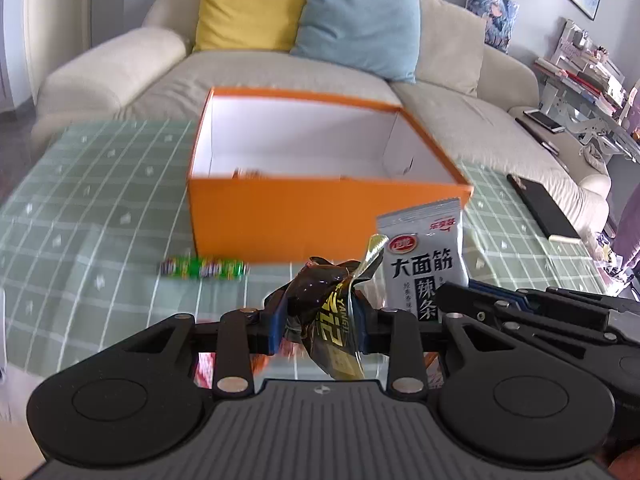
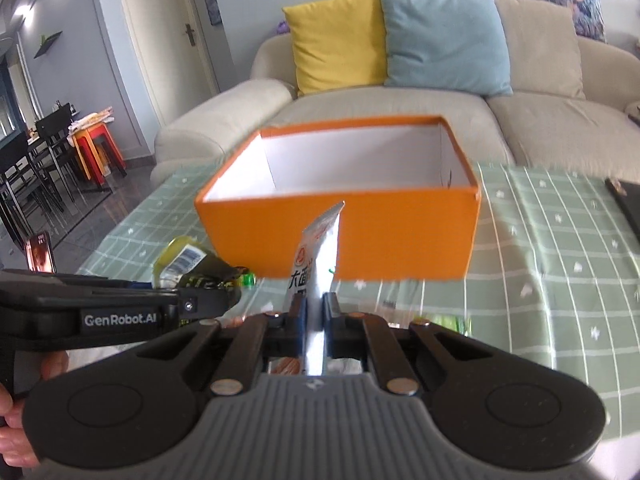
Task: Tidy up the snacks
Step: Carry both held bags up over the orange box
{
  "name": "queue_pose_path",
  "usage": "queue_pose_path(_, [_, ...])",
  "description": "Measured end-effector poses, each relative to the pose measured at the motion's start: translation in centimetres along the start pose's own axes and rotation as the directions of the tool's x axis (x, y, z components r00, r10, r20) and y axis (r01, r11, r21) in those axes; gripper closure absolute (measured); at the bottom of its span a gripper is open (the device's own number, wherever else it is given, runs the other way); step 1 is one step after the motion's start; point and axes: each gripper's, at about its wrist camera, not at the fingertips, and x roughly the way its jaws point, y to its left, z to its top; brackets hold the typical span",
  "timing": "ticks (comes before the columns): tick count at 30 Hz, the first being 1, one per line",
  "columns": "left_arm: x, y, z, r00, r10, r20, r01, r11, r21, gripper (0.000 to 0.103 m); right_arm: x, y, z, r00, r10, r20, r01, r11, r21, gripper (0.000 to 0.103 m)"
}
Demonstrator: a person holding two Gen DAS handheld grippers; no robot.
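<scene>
Left wrist view: left claw (image 1: 320, 320) is clamped on a dark wrapper (image 1: 326, 312), held short of the orange box (image 1: 320, 220) for dropping in. A green candy roll (image 1: 204, 269) is left on the surface (image 1: 100, 208).

Right wrist view: right claw (image 2: 316, 316) is clamped on a silver packet (image 2: 320, 252), gripped edge-on and upright, aimed at the box near wall, likely next in.
</scene>
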Motion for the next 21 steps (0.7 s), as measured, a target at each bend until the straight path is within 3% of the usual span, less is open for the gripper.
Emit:
queue_pose_path(11, [0.2,-1.8,6.2,0.993,0.026,0.116,-0.031,0.998,0.047,0.067,0.1,-0.1,6.7,0.995,0.009,0.103,0.0,0.997,-0.08,0.098])
queue_pose_path(21, [3.5,-2.1,10.9,0.988,0.055,0.143,-0.064,0.996,0.062,0.068,4.0,-1.2,13.0,0.987,-0.031,0.159,0.052,0.99,-0.13,0.099])
